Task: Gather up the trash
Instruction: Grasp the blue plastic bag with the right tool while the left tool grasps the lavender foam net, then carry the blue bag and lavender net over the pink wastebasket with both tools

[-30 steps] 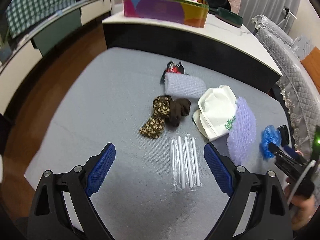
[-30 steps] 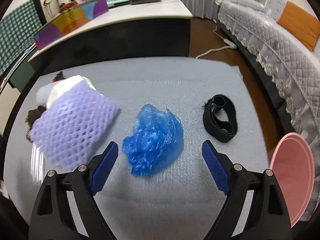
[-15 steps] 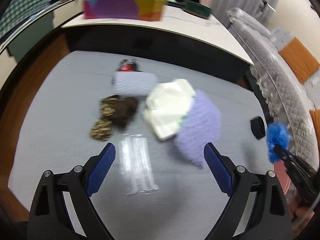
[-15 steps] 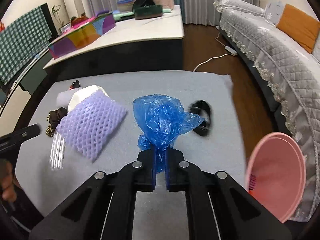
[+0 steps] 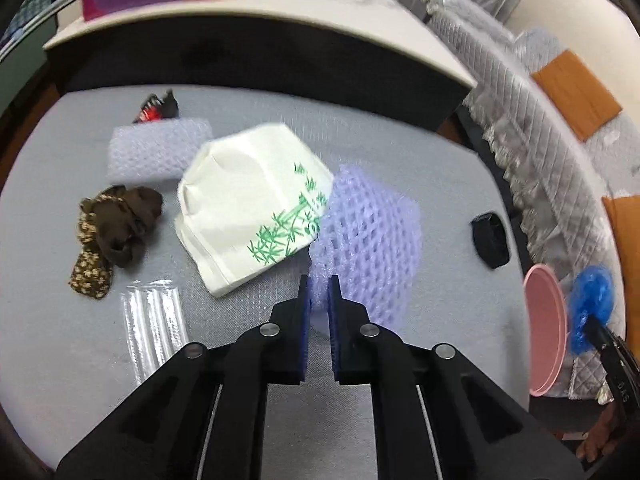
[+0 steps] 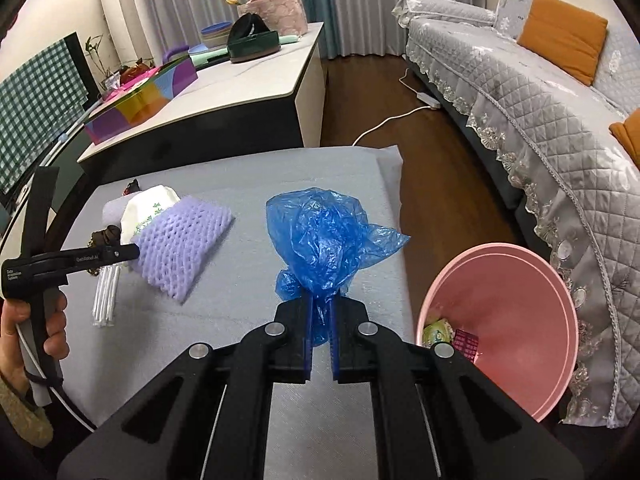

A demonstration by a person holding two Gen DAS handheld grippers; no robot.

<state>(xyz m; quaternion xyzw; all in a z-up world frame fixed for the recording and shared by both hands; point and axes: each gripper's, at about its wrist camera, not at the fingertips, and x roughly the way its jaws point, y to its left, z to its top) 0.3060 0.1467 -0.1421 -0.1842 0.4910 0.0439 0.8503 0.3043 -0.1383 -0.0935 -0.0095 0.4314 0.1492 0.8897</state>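
A person clearing a grey-covered bench (image 6: 248,168) works two claws at once. The right claw (image 6: 320,336) is clamped on the gathered neck of a crumpled blue plastic bag (image 6: 324,236), holding it clear of the surface and just beside the pink bin (image 6: 520,280), which stands off the bench's right edge; pinching the bunched end likely keeps the loose film from slipping on the way over. The left claw (image 5: 318,304) is closing on the near corner of a lilac foam net sleeve (image 5: 372,232), whose edge sits between the blue pads, the rest lying partly against a white paper bag printed with green bamboo (image 5: 248,208).

Other litter lies spread on the bench: a white foam wrap (image 5: 156,152), a red-and-black wrapper (image 5: 158,108) behind it, brown patterned fabric (image 5: 112,236), a clear packet of straws (image 5: 154,324) and a black band (image 5: 490,240) near the far right edge.

Whether the pads already press firmly on the foam cannot be told; motion blur softens that corner. The bin's contents are mostly hidden by the right claw's frame, with only a yellowish scrap and a magenta packet showing. The bin's base is cut off in both views.
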